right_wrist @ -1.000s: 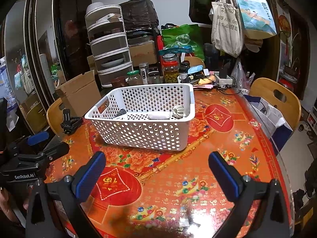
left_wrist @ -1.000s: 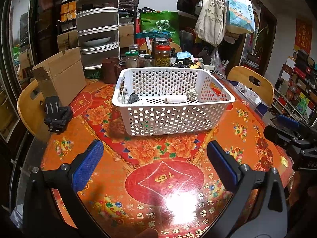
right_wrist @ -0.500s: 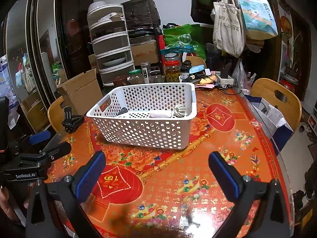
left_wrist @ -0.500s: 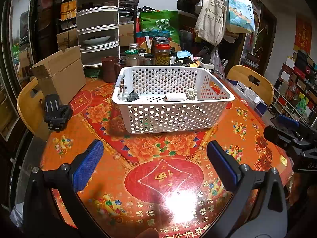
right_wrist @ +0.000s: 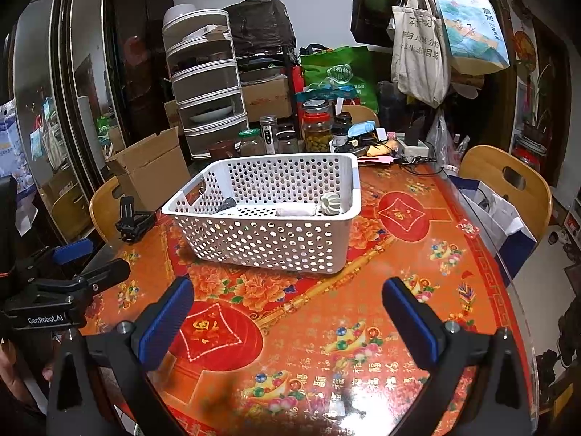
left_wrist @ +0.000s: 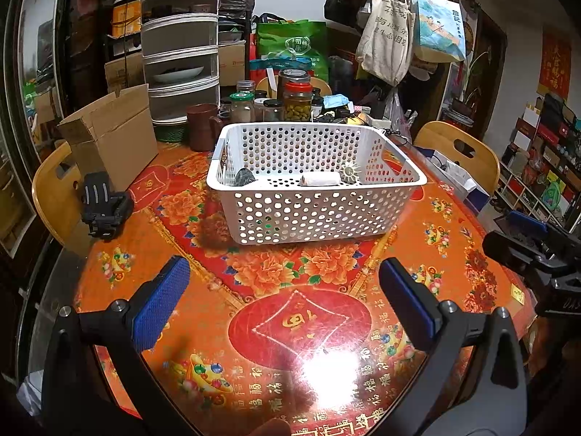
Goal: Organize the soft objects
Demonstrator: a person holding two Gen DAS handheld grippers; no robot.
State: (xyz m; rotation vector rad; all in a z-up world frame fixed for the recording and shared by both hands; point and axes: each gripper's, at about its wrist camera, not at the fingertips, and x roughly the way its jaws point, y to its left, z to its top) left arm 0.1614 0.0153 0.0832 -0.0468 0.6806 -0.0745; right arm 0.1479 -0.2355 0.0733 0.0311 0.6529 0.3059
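A white perforated basket (left_wrist: 312, 214) stands on the red and orange table (left_wrist: 276, 283); it also shows in the right wrist view (right_wrist: 268, 243). Inside lie a dark grey soft object (left_wrist: 244, 177), a white roll (left_wrist: 320, 178) and a pale ribbed ball (left_wrist: 350, 172); the right wrist view shows the roll (right_wrist: 295, 211) and the ball (right_wrist: 330, 202). My left gripper (left_wrist: 285, 298) is open and empty, above the table in front of the basket. My right gripper (right_wrist: 288, 307) is open and empty, in front of the basket.
A black clamp-like object (left_wrist: 105, 207) lies at the table's left edge by an open cardboard box (left_wrist: 112, 134). Jars (left_wrist: 297, 101), a brown mug (left_wrist: 202, 126) and a stacked drawer unit (left_wrist: 179, 47) crowd the far side. Wooden chairs (right_wrist: 508, 181) stand around the table.
Both grippers have drawn back slightly from the basket and stay open. Nothing on the table has moved.
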